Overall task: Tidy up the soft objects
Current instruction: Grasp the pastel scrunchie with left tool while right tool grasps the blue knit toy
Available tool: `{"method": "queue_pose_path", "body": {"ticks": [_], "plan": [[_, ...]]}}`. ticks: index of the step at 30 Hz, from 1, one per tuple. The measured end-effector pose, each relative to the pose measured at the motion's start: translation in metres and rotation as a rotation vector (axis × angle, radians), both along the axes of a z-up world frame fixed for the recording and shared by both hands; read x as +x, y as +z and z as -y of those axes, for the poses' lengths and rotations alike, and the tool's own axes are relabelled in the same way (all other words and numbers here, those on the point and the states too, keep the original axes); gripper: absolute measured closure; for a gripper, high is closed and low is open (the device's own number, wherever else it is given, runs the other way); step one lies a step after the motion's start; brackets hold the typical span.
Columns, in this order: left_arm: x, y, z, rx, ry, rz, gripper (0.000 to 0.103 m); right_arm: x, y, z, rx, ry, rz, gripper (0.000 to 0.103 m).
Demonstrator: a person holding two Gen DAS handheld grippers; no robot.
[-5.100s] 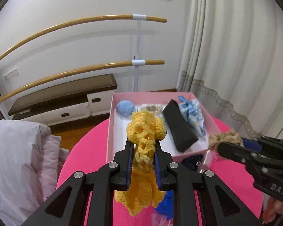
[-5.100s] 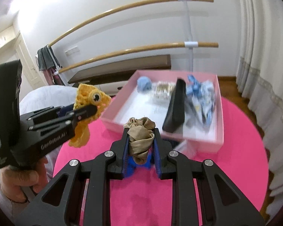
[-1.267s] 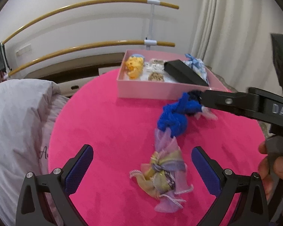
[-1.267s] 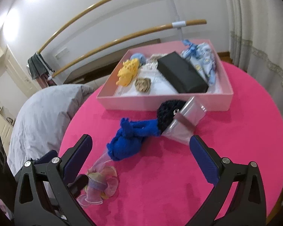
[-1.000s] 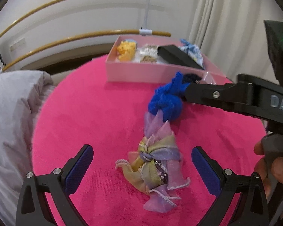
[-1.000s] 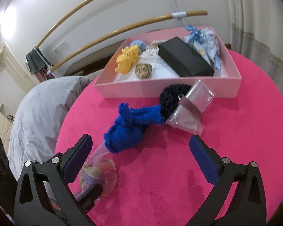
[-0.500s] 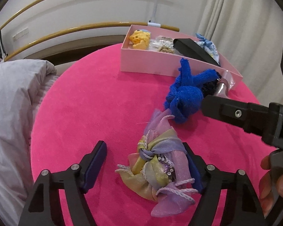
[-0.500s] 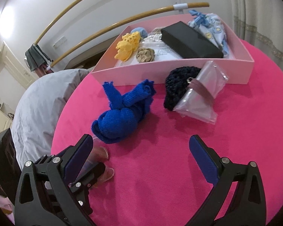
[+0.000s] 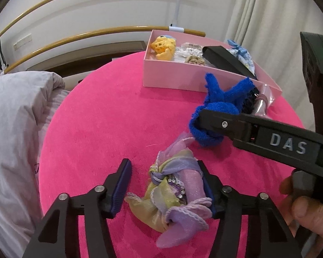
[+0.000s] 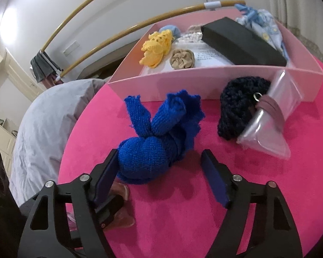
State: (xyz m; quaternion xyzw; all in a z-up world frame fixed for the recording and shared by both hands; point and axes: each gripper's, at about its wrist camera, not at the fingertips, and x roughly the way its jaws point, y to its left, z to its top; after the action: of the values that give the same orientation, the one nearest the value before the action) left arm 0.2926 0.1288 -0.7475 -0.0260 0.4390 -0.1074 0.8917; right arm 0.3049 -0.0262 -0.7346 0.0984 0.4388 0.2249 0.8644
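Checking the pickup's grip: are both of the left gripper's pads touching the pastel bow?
Apart on one side. The left wrist view shows pink table between the left pad and the pastel bow; the closing left gripper's other pad touches it.

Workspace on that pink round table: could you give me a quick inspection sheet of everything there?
Surface: round table covered in bright pink velvety cloth.
Job's things: pastel purple-and-yellow organza bow and knotted blue knitted cloth on the table; yellow crocheted toy and beige scrunchie already in the pink cardboard box.
Clutter: black knitted piece and clear plastic pouch beside the box; black case inside it.
Grippers: left gripper closing around the bow; right gripper closing around the blue cloth.
Cables: nothing seen.
Surroundings: wooden wall rails, cream curtain, grey-white bedding.
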Motion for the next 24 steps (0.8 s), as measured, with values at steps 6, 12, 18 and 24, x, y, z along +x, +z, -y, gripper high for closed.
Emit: {"method": "queue_pose_path", "body": {"ticks": [6,12,18,24], "plan": [[0.004,0.002,-0.006,-0.024,0.005,-0.007,0.066,-0.005,-0.003,-0.007,0.008,0.046,0.014,0.07],[0.001,0.005,-0.002,-0.027,0.004,0.002,0.069,-0.013,0.0,-0.003,0.005,0.039,0.032,0.073],[-0.007,0.013,0.002,-0.032,-0.009,0.026,0.071,-0.023,0.003,0.016,0.008,0.013,0.038,0.074],[-0.015,0.025,-0.001,-0.022,0.006,0.059,0.072,-0.029,0.003,0.037,-0.003,-0.035,0.043,0.074]]}}
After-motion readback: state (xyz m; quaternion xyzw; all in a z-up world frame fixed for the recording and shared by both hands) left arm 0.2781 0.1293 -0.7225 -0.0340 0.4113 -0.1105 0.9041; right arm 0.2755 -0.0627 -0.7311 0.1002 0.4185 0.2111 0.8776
